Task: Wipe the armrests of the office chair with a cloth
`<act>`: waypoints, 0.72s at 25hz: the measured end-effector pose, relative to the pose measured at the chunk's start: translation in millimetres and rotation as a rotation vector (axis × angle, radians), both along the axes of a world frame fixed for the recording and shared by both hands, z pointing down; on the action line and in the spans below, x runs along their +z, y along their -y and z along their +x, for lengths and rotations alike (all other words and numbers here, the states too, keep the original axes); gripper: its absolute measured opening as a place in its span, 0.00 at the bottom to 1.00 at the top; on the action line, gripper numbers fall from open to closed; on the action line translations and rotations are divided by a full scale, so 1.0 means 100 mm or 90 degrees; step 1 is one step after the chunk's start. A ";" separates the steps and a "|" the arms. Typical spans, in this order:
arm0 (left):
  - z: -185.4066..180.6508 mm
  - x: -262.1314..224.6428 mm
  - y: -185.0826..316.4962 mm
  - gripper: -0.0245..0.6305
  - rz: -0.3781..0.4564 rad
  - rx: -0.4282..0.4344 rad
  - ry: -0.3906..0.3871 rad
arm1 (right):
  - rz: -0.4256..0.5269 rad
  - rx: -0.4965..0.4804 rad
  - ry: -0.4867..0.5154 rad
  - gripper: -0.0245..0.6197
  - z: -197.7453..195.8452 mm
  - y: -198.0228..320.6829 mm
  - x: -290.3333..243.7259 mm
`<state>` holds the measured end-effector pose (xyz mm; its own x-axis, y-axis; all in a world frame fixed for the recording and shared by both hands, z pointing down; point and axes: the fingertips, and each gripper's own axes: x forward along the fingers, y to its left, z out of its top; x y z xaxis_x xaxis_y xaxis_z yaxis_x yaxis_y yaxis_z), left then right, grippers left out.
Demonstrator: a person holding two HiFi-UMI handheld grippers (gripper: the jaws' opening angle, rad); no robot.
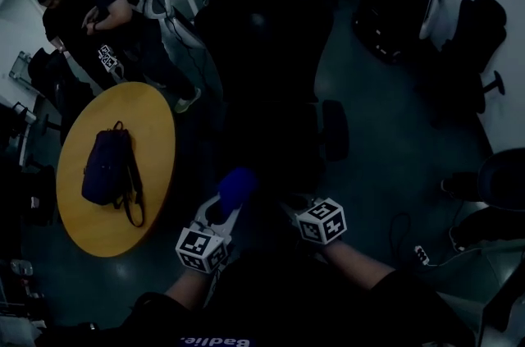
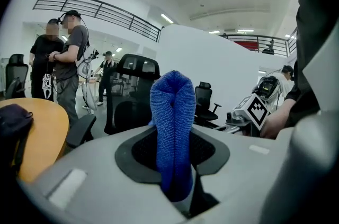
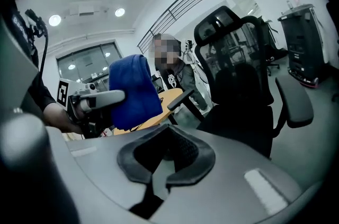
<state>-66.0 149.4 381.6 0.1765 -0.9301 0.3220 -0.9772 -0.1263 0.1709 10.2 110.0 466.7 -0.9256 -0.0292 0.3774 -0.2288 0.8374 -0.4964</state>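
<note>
Poking upward, blue cloth (image 2: 170,112) pinched between left gripper (image 2: 174,158) jaws

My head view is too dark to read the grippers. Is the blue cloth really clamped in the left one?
Observer: Yes. In the left gripper view the blue cloth stands folded between the jaws of the left gripper, which are shut on it.
Operator: And the right one?
Observer: The right gripper is empty, with its jaws together.
Operator: Is the cloth on an armrest yet?
Observer: It does not look so. In the left gripper view the nearer armrest of the office chair lies off to the cloth's left, apart from it.
</note>
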 end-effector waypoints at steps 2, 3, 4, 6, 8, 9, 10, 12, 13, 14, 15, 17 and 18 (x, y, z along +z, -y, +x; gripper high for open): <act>0.02 0.01 -0.08 0.24 0.008 0.005 -0.014 | 0.015 0.005 0.001 0.05 -0.01 -0.09 -0.08; 0.02 0.00 -0.12 0.24 0.012 0.007 -0.022 | 0.023 0.009 0.001 0.05 -0.03 -0.14 -0.11; 0.01 -0.03 -0.17 0.24 0.017 0.009 -0.026 | 0.031 0.014 0.001 0.05 -0.04 -0.19 -0.16; -0.04 -0.09 -0.30 0.24 0.023 0.021 -0.028 | 0.045 0.031 0.000 0.05 -0.09 -0.31 -0.25; -0.08 -0.16 -0.45 0.24 0.026 0.035 -0.038 | 0.053 0.055 0.001 0.05 -0.12 -0.45 -0.35; -0.11 -0.18 -0.53 0.24 0.027 0.043 -0.046 | 0.055 0.068 0.003 0.05 -0.13 -0.52 -0.38; -0.13 -0.20 -0.62 0.24 0.029 0.051 -0.053 | 0.057 0.080 0.004 0.05 -0.14 -0.59 -0.42; -0.17 -0.21 -0.78 0.24 0.035 0.069 -0.067 | 0.065 0.100 0.006 0.05 -0.18 -0.73 -0.49; -0.20 -0.24 -0.86 0.24 0.041 0.075 -0.072 | 0.070 0.109 0.009 0.05 -0.20 -0.79 -0.53; -0.23 -0.27 -0.92 0.24 0.047 0.082 -0.077 | 0.077 0.119 0.013 0.05 -0.23 -0.86 -0.58; -0.24 -0.30 -0.98 0.24 0.054 0.088 -0.081 | 0.084 0.130 0.019 0.05 -0.24 -0.92 -0.64; -0.25 -0.36 -1.09 0.24 0.071 0.103 -0.086 | 0.100 0.150 0.032 0.05 -0.24 -1.02 -0.77; -0.25 -0.39 -1.13 0.24 0.078 0.109 -0.087 | 0.110 0.156 0.037 0.05 -0.24 -1.06 -0.83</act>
<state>-91.0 262.2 342.9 0.3695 -0.9134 0.1707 -0.9083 -0.3163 0.2737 -13.7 216.4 383.9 -0.9029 -0.3137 0.2940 -0.4101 0.8337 -0.3698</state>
